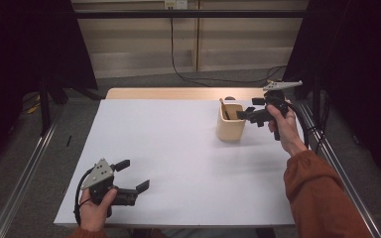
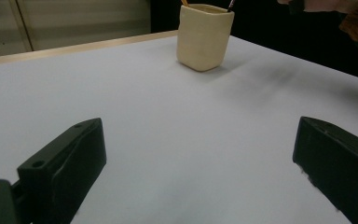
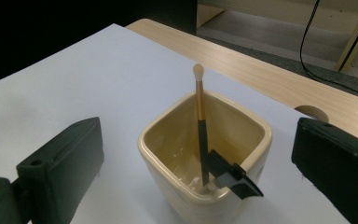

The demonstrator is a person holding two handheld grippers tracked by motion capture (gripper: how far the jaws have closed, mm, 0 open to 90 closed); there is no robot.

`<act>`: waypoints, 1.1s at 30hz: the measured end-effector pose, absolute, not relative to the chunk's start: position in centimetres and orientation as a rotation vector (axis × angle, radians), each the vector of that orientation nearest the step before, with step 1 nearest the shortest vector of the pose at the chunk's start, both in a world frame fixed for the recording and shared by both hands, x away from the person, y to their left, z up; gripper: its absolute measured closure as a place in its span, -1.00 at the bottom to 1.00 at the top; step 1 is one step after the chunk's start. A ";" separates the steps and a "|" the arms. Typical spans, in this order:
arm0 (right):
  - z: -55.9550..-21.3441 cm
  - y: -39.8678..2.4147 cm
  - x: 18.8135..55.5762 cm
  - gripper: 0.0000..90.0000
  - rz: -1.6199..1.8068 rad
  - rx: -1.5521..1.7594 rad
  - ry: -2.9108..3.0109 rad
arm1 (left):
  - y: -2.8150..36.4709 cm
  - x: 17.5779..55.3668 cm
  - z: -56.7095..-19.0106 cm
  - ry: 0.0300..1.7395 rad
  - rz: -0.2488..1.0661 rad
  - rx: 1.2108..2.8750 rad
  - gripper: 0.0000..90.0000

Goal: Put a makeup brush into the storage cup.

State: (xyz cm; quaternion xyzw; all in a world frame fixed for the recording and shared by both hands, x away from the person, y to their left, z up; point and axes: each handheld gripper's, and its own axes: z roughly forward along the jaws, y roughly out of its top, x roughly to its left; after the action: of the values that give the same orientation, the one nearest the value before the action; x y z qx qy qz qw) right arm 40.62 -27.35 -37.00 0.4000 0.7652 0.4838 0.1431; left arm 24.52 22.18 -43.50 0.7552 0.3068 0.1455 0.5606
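Right gripper [image 1: 248,113] hangs over the cream cup [image 1: 230,122], jaws spread, pinching nothing — brush [image 3: 200,126] stands inside, leaning on the rim beside a black clip-like piece [image 3: 233,175]. Looks light, thin, slippery; pinch the upper handle. Left gripper [image 1: 135,176] spread, idle.

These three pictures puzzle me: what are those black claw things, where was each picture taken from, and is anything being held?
A person holds a two-jaw hand tool in each hand. The high view looks down on the white table; the other two come from cameras riding on each tool. The left gripper rests low near the table's front edge, open and empty. The right gripper hangs open at a cream cup, holding nothing. In the cup stand a slim brush and a black-ended tool.
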 end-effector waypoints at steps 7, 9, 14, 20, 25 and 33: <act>-37.2 -27.6 39.7 -0.97 1.396 1.155 2.200 | 22.2 24.4 -43.4 0.721 0.346 1.780 -0.94; -37.2 -27.8 39.4 -0.95 1.401 1.156 2.184 | 22.3 24.4 -43.4 0.720 0.348 1.774 -0.94; -37.3 -28.0 38.5 -0.95 1.414 1.149 2.180 | 22.3 24.3 -43.3 0.727 0.353 1.766 -0.94; -37.7 -28.6 37.1 -0.95 1.449 1.152 2.169 | 22.4 24.3 -43.3 0.738 0.365 1.756 -0.95; -38.2 -29.1 36.0 -0.95 1.455 1.173 2.139 | 22.4 24.2 -43.3 0.747 0.370 1.744 -0.95; -38.8 -29.5 34.3 -0.95 1.473 1.178 2.120 | 22.5 24.2 -43.2 0.749 0.373 1.738 -0.95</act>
State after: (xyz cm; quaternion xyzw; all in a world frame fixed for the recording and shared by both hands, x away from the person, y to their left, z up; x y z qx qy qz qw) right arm 34.25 -29.45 -38.84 0.4105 0.7384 0.5131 0.1516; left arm 24.24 22.45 -43.24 0.7404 0.3190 0.1591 0.5698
